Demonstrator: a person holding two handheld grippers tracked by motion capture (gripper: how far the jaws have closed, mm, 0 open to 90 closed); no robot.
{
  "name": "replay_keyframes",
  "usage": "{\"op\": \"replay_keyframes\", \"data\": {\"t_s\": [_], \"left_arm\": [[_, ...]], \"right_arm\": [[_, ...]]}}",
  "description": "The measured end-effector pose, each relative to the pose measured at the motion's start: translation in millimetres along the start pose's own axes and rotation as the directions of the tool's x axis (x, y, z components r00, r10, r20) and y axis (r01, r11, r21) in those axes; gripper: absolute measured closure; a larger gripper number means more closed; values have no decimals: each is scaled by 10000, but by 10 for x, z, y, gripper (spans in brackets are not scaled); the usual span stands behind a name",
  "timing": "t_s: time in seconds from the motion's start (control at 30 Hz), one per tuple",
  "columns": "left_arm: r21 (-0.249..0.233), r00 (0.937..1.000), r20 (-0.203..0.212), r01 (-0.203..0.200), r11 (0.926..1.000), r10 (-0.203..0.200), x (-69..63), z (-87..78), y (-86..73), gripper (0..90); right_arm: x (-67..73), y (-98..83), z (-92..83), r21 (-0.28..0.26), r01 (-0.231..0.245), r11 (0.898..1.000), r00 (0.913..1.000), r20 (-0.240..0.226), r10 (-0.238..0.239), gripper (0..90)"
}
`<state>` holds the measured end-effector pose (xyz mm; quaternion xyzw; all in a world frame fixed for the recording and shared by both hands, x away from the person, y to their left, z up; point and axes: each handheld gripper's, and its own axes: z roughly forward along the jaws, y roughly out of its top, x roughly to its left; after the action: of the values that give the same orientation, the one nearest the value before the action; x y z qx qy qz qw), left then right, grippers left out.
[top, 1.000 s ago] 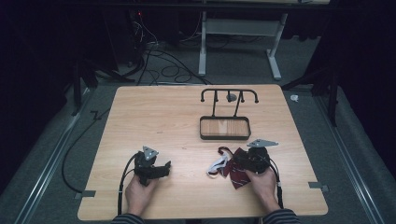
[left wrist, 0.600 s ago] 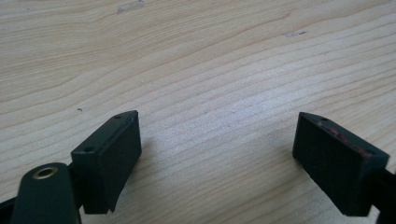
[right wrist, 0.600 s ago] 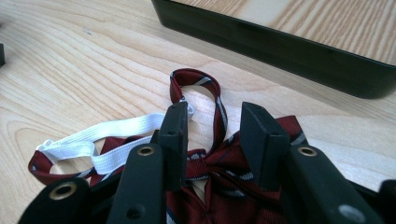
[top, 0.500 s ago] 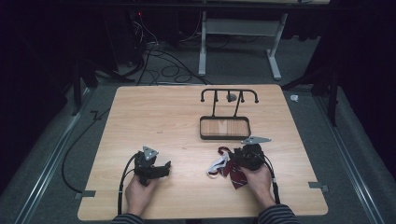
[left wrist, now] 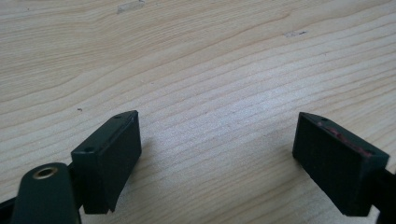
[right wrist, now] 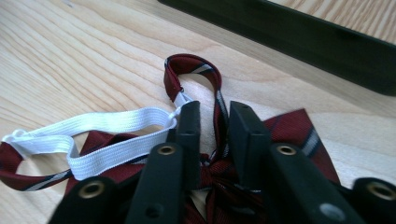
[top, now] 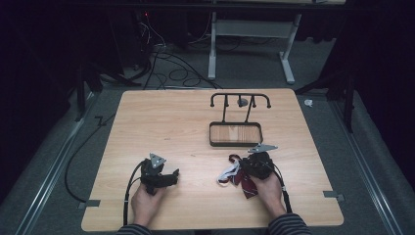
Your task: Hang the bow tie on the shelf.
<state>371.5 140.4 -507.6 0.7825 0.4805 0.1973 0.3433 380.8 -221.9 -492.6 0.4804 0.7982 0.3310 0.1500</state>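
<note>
We're closing the right gripper (right wrist: 212,121) on the tie (right wrist: 299,135); jaws have just been closing, now narrow, with the knot's folds and a strap between them; pads look close to the cloth, but we can't tell if they bite yet; the gap is there in the right gripper view. The tie lies on the table (top: 186,122) near the front right, just in front of the tray (top: 236,134); in the high view the right gripper (top: 254,164) sits on top of it.

Left gripper (left wrist: 217,154) is idle; jaws wide apart, nothing between them but bare wood; it rests front left (top: 159,176), well apart from the tie.

To do this well, we judge: grab the thick bunched knot, not one loose strap; keep the pads squared to the fabric so it doesn't slide out; close fully before lifting; watch the white elastic (right wrist: 93,126), it's slack and could snag or drag.

Materials: tie is dark red woven cloth with thin stripes, soft, crumpled, one loop standing up; elastic is ribbed, flat, stretchy-looking; tray is a dark, hard-edged rectangle with a wood floor; behind it a black rack (top: 240,100) with hooked ends; table is pale, smooth-grained wood.
</note>
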Motion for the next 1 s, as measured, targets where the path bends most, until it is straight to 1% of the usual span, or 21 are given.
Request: {"op": "replay_keyframes", "data": {"t_s": [0.1,0.17,0.3,0.47,0.53,0.6,0.67,0.77,0.93,1.0], "left_arm": [[0,10000,1,4,10000,-4,0,0,0,158],[0,10000,1,2,10000,-2,0,0,0,158],[0,10000,1,3,10000,-3,0,0,0,158],[2,10000,2,5,10000,-5,0,0,0,158],[-1,10000,3,6,10000,-6,0,0,0,158],[1,10000,3,5,10000,-5,0,0,1,158],[1,10000,2,4,10000,-4,0,0,0,158],[0,10000,0,5,10000,-5,0,0,1,158],[3,10000,-1,3,10000,-3,0,0,1,158],[1,10000,0,4,10000,-4,0,0,0,158]], "right_arm": [[17,0,-1,51,267,9996,9994,238,-268,830],[6,-3,-4,61,280,9996,9994,219,-282,861],[0,-19,-5,-32,254,9997,9993,281,-253,893],[1,-22,-6,-43,267,9996,9992,306,-266,900],[-12,-21,-8,-38,145,9999,9997,181,-144,900],[-38,-28,-17,-31,-123,9999,9999,-47,123,900],[-51,-36,-41,-24,-208,9998,9996,-181,208,900],[-56,-45,-117,-233,-344,9991,9986,-398,334,900],[-75,-4,-283,-636,-370,9973,9978,-569,334,900],[-81,17,-348,-860,-255,9960,9983,-542,208,900]]}}
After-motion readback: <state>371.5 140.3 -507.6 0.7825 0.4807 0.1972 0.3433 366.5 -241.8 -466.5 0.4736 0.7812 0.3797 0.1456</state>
